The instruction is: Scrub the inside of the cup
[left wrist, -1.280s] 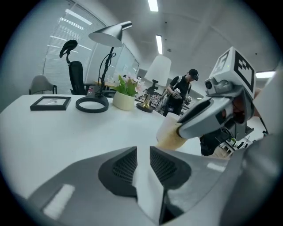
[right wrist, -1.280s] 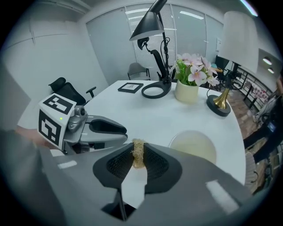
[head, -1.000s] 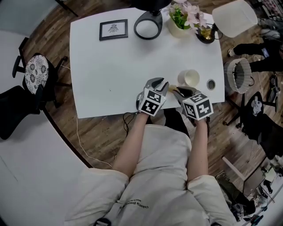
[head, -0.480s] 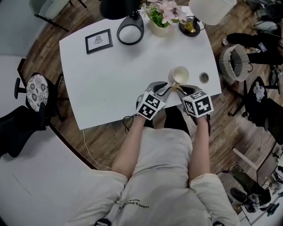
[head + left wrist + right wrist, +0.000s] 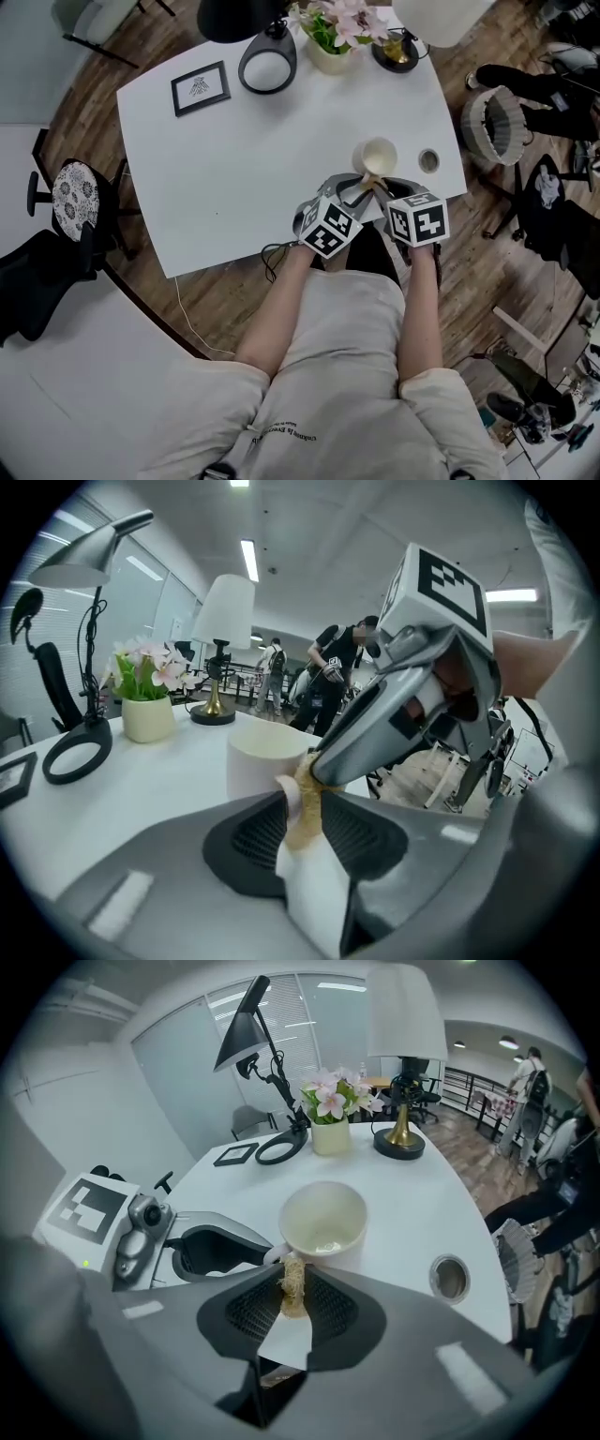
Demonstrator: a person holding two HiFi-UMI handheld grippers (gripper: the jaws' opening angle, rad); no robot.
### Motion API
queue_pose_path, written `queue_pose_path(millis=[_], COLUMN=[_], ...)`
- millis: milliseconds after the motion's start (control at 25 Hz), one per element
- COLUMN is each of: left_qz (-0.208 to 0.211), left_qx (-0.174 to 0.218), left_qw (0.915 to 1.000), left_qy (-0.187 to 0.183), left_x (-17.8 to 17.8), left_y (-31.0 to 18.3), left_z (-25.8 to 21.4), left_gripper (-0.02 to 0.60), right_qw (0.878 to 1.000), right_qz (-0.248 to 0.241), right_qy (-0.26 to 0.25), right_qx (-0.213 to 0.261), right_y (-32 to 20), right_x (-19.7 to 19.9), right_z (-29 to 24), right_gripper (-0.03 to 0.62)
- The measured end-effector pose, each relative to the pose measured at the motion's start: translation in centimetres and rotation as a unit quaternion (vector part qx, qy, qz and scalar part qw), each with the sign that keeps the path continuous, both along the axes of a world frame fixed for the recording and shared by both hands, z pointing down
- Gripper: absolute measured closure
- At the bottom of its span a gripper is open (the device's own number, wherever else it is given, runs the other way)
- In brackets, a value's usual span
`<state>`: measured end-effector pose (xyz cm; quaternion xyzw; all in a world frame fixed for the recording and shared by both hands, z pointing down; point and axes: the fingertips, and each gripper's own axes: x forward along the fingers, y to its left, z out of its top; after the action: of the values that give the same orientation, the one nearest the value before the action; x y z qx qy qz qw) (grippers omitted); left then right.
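Note:
A cream cup (image 5: pixel 378 155) (image 5: pixel 323 1221) (image 5: pixel 267 757) stands upright near the front right edge of the white table (image 5: pixel 234 178). My left gripper (image 5: pixel 359 187) (image 5: pixel 302 808) reaches it from the left, its jaws shut on the cup's handle (image 5: pixel 272 1255). Just right of it, my right gripper (image 5: pixel 380 187) (image 5: pixel 292 1290) is shut on a small tan scrub pad (image 5: pixel 292 1288) (image 5: pixel 305 803). The pad sits at the cup's near rim beside the handle, outside the bowl. The cup's inside looks pale with a wet shine at the bottom.
A round cable hole (image 5: pixel 428 160) (image 5: pixel 450 1279) lies right of the cup. At the table's back stand a flower pot (image 5: pixel 333 47), a ring lamp (image 5: pixel 266 67), a picture frame (image 5: pixel 200 87) and a table lamp (image 5: pixel 403 1138). A wire basket (image 5: pixel 492 122) sits on the floor right.
Both grippers have moved forward to the cup. The left one has closed on the handle, and the right one has brought the pad against the rim. The head view has shifted.

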<state>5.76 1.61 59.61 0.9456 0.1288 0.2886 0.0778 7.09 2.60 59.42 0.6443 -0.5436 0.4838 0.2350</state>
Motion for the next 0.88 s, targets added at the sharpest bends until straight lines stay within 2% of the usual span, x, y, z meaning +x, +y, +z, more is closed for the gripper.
queue_pose_path(millis=[240,360,880], left_qz=[-0.018,-0.024,-0.003], left_qx=[0.007,0.004,-0.016], left_qw=[0.9998,0.9997,0.9999], left_qy=[-0.006,-0.006,-0.001], left_x=[0.7,0.8,1.8], left_y=[0.2,-0.2,-0.1], left_z=[0.3,0.4,0.4], left_gripper=[0.475,0.537,0.538], right_qw=[1.0,1.0,0.999], right_qz=[0.019,0.014,-0.028], right_qy=[-0.008,-0.007,-0.015], right_qx=[0.001,-0.002,-0.018], right_y=[0.1,0.2,0.7], right_x=[0.5,0.9,3.4], right_z=[0.0,0.0,0.5], right_gripper=[0.502,0.503,0.502])
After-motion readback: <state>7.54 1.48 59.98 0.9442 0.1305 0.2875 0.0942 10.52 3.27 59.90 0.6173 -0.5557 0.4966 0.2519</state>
